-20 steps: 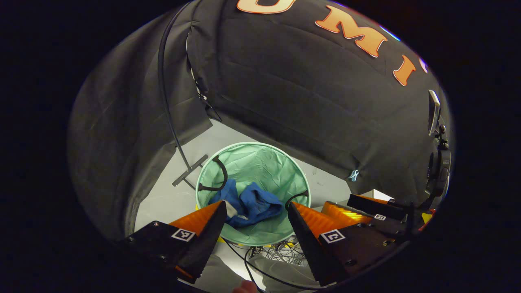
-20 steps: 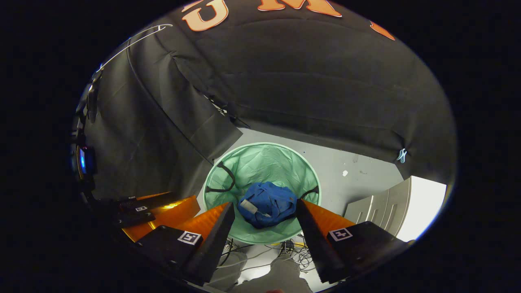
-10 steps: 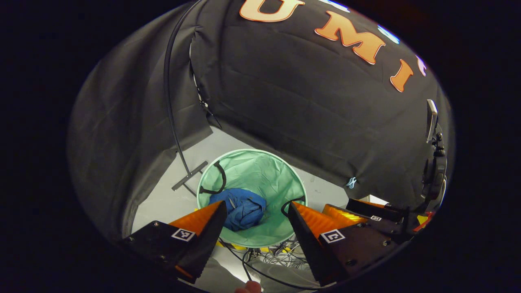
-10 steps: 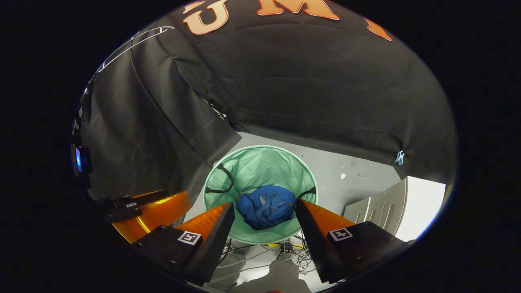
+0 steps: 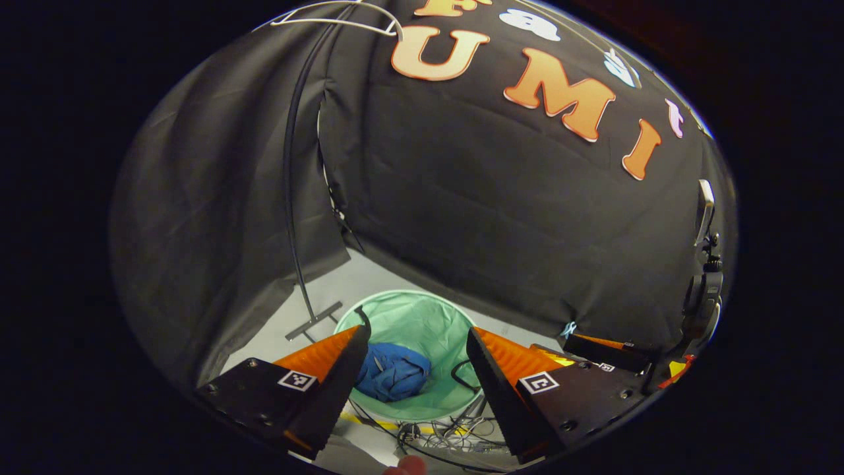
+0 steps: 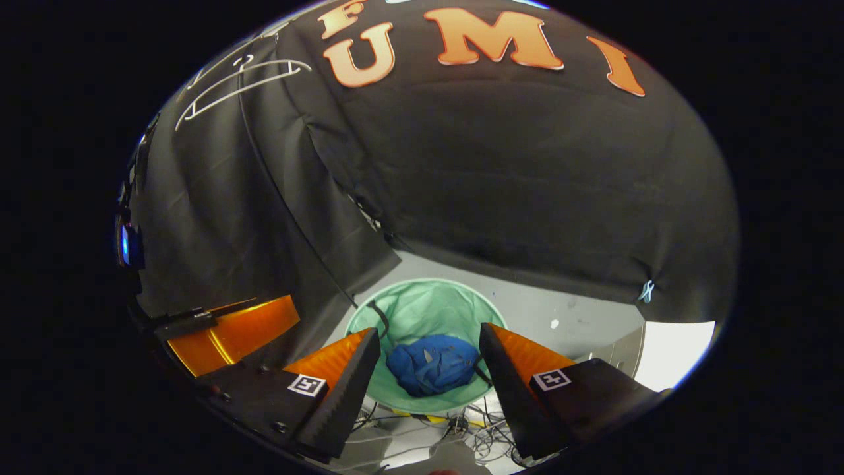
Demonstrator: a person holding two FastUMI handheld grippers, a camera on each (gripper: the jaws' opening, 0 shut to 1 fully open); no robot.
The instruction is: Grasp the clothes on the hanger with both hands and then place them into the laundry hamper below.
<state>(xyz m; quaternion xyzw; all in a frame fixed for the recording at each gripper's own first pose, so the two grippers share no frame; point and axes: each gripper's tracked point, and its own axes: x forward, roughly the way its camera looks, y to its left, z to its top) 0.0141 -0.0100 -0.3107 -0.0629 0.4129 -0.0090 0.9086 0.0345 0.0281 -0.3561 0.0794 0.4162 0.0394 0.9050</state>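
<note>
The blue clothes [image 6: 432,363] lay bunched inside the green hamper [image 6: 422,307], above which both the left gripper [image 5: 415,343] and the right gripper [image 6: 428,340] hung spread apart and empty.

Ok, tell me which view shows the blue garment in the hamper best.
The right gripper view: the blue garment lies whole between the open fingers, inside the green hamper. In the left gripper view the blue garment is partly cut off by that gripper's left finger.
</note>
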